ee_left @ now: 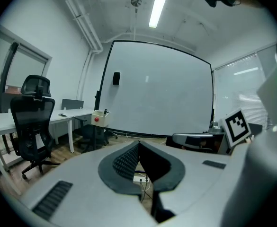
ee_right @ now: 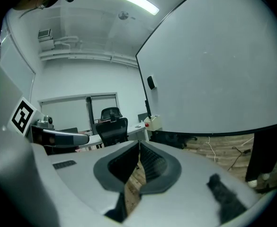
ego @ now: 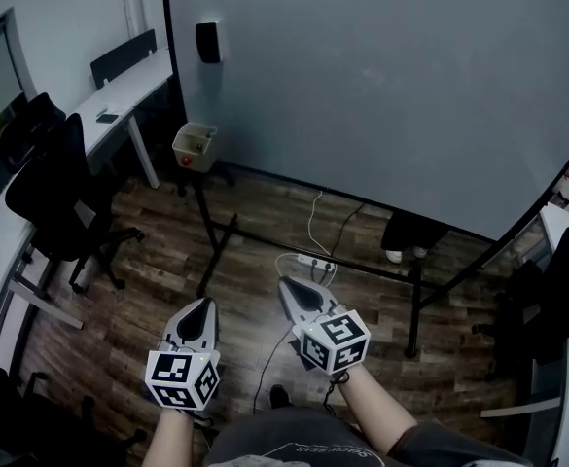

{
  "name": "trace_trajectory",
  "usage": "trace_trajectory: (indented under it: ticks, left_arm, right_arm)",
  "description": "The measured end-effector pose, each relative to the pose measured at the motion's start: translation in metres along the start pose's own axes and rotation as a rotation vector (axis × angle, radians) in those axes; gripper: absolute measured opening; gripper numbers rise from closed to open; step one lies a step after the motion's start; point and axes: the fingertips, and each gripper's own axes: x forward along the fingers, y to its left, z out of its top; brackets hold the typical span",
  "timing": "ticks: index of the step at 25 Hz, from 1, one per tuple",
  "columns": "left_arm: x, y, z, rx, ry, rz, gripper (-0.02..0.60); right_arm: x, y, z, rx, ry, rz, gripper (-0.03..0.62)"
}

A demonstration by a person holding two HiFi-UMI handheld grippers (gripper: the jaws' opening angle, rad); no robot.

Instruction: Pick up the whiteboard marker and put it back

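Your left gripper and right gripper both have jaws together on nothing; the marker seems to be the dark stick upright in the box at eleven o'clock, though it's too small to be sure; heading there, you could snag the stand or the cable at twelve; reaching in with jaws unopened would knock the marker aside

Floor of matt wood planks; whiteboard at twelve o'clock smooth, faintly glossy; left claw and right claw matt grey plastic, ribbed dark pads.
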Motion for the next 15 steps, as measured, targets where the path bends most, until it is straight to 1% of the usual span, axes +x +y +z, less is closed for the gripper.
trace_trajectory:
  ticks: [9,12,15]
  left_arm:
    - [0.012,0.010,0.011,0.000,-0.025,0.037,0.014]
    - [0.011,0.017,0.012,-0.010,-0.032,0.058,0.014]
    - [0.013,0.024,0.011,-0.025,-0.038,0.062,0.014]
  right_arm:
    - [0.020,-0.011,0.012,-0.004,-0.013,0.039,0.025]
    - [0.028,-0.009,0.009,-0.006,-0.003,0.054,0.025]
    - [0.035,-0.005,0.007,-0.025,0.015,0.065,0.025]
